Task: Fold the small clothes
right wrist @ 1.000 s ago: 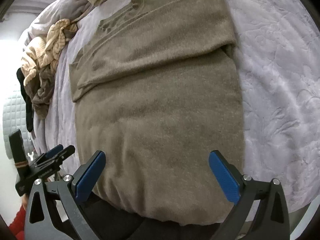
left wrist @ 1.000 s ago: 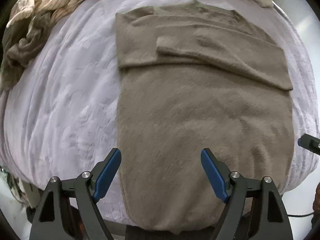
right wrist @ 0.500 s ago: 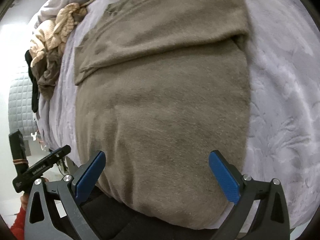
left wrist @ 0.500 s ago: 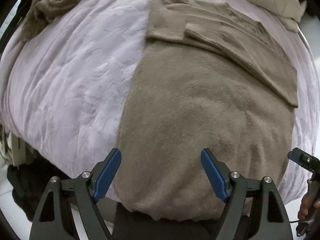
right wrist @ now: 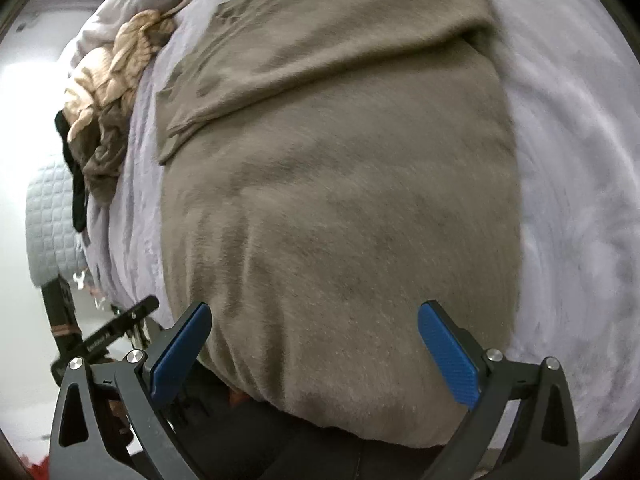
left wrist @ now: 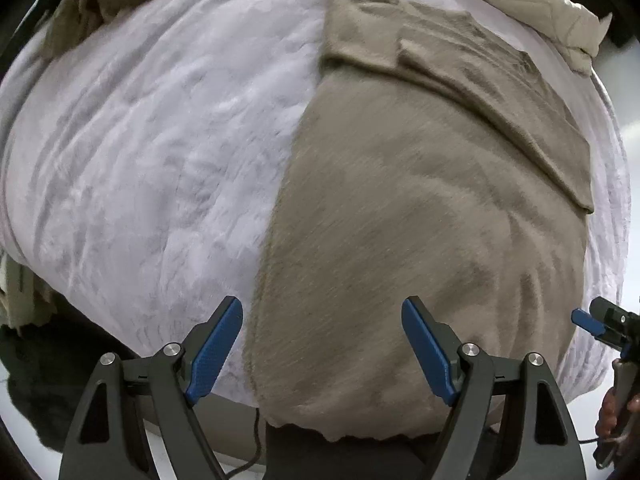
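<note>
On the lilac bedspread (left wrist: 140, 160) the taupe sweater (left wrist: 420, 220) is seen lying flat, lengthwise, its hem draped over the near edge of the bed. Both sleeves have already been laid across the chest, so the sides are judged done; the lengthwise fold, hem up to collar, is still left. A heap of unfolded clothes (right wrist: 108, 92) waits at the far left of the bed, and a cream garment (left wrist: 532, 4) at the far right.

The left tongs (left wrist: 322, 354) are held spread wide, nothing gripped, poised over the sweater's left hem corner. No contact with the cloth can be made out. The right tongs (right wrist: 314, 354) are likewise spread wide and empty, framing the right part of the hem, fabric between the pads but not pinched.
</note>
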Motion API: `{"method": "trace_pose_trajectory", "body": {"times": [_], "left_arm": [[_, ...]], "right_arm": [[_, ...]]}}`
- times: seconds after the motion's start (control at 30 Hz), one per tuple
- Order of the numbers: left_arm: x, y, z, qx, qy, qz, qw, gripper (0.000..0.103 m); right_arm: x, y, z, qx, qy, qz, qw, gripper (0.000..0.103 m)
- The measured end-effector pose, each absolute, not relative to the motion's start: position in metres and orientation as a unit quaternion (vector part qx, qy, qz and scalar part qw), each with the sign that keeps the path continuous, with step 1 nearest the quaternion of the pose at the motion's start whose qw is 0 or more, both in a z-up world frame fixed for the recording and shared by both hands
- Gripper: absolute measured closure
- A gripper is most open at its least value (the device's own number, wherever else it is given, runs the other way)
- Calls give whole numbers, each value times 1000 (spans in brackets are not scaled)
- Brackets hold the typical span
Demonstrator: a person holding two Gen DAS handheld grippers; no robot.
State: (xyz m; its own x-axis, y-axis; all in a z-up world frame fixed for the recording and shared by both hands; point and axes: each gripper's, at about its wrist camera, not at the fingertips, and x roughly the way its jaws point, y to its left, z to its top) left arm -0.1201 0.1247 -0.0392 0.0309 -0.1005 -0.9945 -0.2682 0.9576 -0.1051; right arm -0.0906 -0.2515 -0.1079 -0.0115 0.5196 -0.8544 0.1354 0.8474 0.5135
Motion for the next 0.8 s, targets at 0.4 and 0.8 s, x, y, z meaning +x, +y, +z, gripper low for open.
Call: {"method": "trace_pose_trajectory", "body": {"times": [0.4,0.8], "left_arm": [[-171,151,-77,-148,708,-11,690,21],[-202,126,-100,-127,722,-96,674,14]], "right_arm": [[-169,-280,-120,280,673,111,675,0],[-235,-278,-167,271,710,109,641,0]]}}
